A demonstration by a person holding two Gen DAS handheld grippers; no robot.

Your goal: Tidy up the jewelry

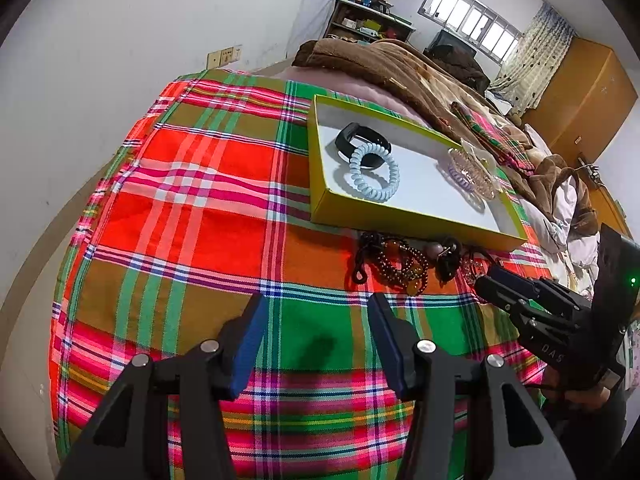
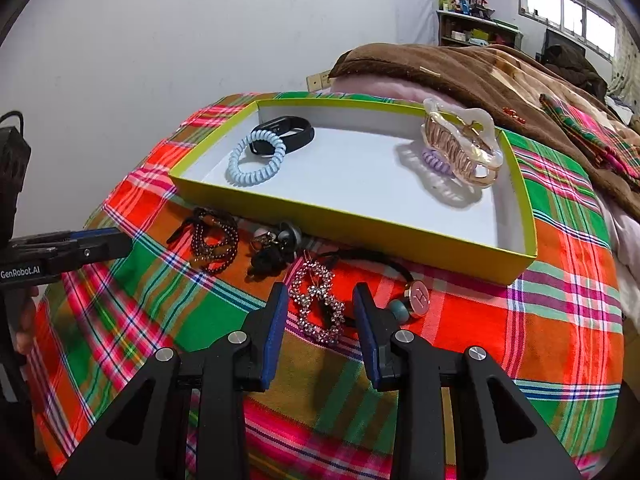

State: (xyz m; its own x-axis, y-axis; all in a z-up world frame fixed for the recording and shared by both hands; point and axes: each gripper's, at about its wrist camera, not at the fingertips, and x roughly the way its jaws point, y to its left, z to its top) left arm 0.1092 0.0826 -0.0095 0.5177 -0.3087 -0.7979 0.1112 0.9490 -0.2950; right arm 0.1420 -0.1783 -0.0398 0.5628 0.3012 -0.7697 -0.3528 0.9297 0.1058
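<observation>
Right wrist view: our right gripper [image 2: 320, 300] has its jaws spread wide and empty, straddling the rhinestone hair clip [image 2: 319, 303] on the plaid bed cover [image 2: 560, 320]. The clip's long axis runs from 11 toward 5 o'clock. At 9 o'clock our left gripper [image 2: 120, 240] hangs farther off, its jaws also parted, holding nothing. Beyond, at 12 o'clock, sits the yellow-green box [image 2: 360, 220].

We recorded a white wall [image 1: 120, 40] with sockets [image 1: 225, 56], a barred window [image 1: 472, 20] letting in daylight, patterned curtains [image 1: 532, 56], a cluttered shelf [image 1: 370, 20], a wooden wardrobe [image 1: 580, 96], and a bed under a brown blanket [image 2: 460, 68] and plaid cloth [image 1: 180, 200].
</observation>
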